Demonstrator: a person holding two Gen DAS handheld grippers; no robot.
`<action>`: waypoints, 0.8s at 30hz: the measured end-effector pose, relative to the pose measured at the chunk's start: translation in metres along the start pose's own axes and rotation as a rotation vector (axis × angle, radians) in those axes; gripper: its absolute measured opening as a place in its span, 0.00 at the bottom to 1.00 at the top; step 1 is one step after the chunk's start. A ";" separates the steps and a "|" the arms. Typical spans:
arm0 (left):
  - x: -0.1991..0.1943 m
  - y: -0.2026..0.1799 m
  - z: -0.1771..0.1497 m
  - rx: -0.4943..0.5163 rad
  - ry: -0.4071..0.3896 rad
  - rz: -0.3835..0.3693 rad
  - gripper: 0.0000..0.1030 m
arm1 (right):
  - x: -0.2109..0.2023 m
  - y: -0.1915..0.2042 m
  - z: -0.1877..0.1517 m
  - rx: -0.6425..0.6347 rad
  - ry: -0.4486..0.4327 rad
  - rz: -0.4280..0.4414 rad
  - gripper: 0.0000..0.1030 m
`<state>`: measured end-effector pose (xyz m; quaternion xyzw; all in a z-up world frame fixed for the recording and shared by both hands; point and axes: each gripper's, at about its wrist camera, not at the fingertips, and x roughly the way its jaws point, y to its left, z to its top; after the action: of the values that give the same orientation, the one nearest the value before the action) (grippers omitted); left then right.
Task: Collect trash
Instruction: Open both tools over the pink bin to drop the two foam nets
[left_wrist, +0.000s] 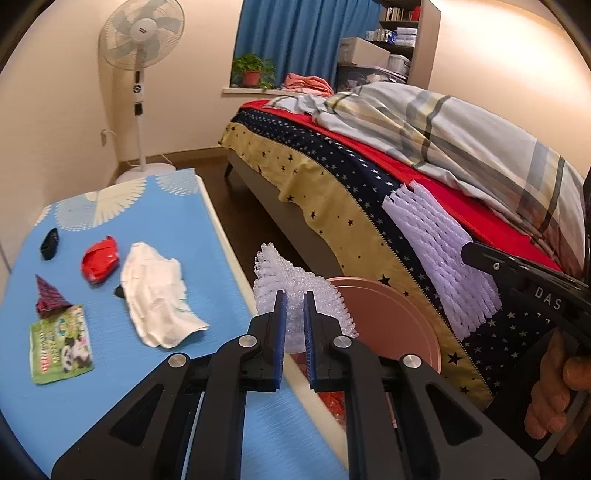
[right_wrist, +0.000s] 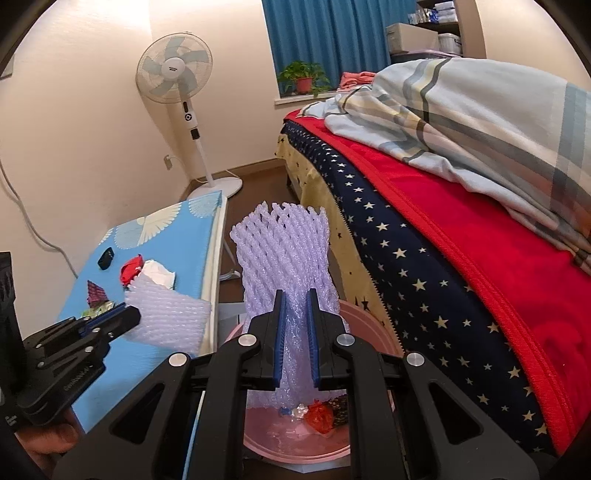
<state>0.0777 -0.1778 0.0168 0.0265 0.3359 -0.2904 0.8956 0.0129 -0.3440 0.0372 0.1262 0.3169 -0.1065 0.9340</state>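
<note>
The left gripper (left_wrist: 294, 295) has its fingers drawn narrow and pinching a piece of lilac foam fruit netting (left_wrist: 295, 284); the net sticks out past the fingertips and bunches where the pads squeeze it; the right gripper (right_wrist: 295, 295) likewise has narrow fingers clamped on a second foam net (right_wrist: 284, 251), which stands up ahead of the fingertips like an open sleeve and trails down between them; below and just beyond the right fingers sits the pink bin (right_wrist: 291, 448), with a red wrapper and other scraps already at its bottom; both nets look featherlight, soft and springy, so they should crush easily under the pads and puff back when let go; they are not fragile, and their ridged mesh gives plenty of grip, so a pinch anywhere across the web ought to hold; being so light, they may cling to the pads or drift aside on release rather than drop straight; off to the left of the left fingers, on the blue table (left_wrist: 207, 236), more trash lies apart: a crumpled white tissue (left_wrist: 157, 295), a red wrapper (left_wrist: 100, 259), a green snack packet (left_wrist: 61, 345), a dark striped wrapper (left_wrist: 50, 295) and a small black scrap (left_wrist: 49, 243); the thin, flat packet probably needs taking by an edge.
</note>
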 end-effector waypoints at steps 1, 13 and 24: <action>0.003 -0.002 0.000 0.003 0.004 -0.004 0.09 | 0.001 0.000 -0.001 -0.003 0.000 -0.008 0.11; 0.033 -0.016 -0.005 0.033 0.056 -0.026 0.09 | 0.009 -0.003 -0.003 -0.001 0.020 -0.054 0.11; 0.047 -0.024 -0.012 0.027 0.109 -0.092 0.26 | 0.011 -0.010 -0.002 0.033 0.029 -0.076 0.27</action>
<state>0.0862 -0.2186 -0.0175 0.0390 0.3809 -0.3341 0.8612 0.0173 -0.3538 0.0272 0.1309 0.3334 -0.1452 0.9223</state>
